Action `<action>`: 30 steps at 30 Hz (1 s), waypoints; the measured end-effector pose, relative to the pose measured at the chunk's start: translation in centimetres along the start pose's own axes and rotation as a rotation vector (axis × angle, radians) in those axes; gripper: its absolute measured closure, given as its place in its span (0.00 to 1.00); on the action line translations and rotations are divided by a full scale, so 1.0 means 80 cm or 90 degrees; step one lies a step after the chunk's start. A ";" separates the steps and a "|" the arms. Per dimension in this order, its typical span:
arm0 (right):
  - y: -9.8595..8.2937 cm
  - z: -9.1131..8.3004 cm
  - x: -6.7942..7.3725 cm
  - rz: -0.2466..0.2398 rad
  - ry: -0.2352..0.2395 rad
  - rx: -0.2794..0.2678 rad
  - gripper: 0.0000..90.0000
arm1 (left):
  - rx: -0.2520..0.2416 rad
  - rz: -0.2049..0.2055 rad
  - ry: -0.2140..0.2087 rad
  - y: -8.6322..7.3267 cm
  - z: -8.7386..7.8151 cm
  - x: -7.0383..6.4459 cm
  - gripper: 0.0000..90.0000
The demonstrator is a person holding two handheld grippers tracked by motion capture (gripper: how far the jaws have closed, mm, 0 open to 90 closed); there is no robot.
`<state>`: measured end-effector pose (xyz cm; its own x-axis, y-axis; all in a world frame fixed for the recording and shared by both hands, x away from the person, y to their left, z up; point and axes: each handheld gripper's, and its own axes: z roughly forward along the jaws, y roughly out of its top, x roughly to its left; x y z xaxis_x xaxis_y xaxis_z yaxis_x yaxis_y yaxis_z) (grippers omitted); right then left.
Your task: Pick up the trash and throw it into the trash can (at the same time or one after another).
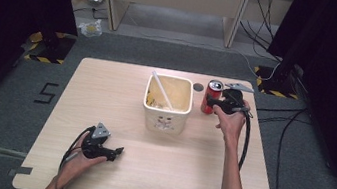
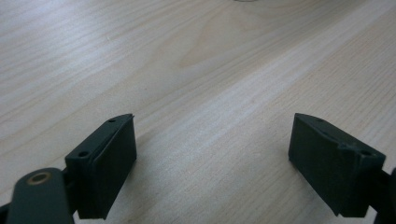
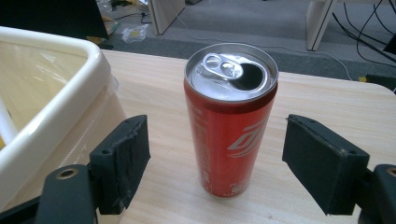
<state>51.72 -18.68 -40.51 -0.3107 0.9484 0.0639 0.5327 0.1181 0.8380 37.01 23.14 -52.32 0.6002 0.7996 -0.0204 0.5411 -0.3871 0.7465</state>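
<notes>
Right gripper (image 3: 215, 163) jaws spread wide, straddling upright can (image 3: 229, 116), no contact; left gripper (image 2: 212, 163) spread, empty.

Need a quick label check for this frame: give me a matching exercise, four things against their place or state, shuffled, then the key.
Things:
1. red can
2. cream bin
3. left gripper
4. right gripper

Places or states:
A. open, low over bare wood near the table's front left
B. upright, tab opened, standing between two open jaws
C. at the table's middle, a white stick leaning inside
D. open, jaws either side of the can, not touching it

Pairs: 1-B, 2-C, 3-A, 4-D
</notes>
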 end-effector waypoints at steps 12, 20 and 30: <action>-0.008 0.026 -0.002 -0.006 -0.013 0.009 0.24 | 0.000 0.000 0.000 0.000 0.000 0.000 0.16; -0.015 0.046 -0.007 -0.001 -0.028 0.013 0.23 | -0.001 0.000 -0.001 0.000 0.000 0.000 0.16; -0.023 0.066 -0.011 0.007 -0.040 0.003 0.24 | 0.000 -0.001 0.000 0.000 0.000 0.000 0.16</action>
<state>55.20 -18.20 -45.01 -0.2549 0.9662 0.0395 0.5403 0.1085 0.8345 37.01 23.14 -52.32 0.5999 0.7998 -0.0214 0.5413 -0.3860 0.7470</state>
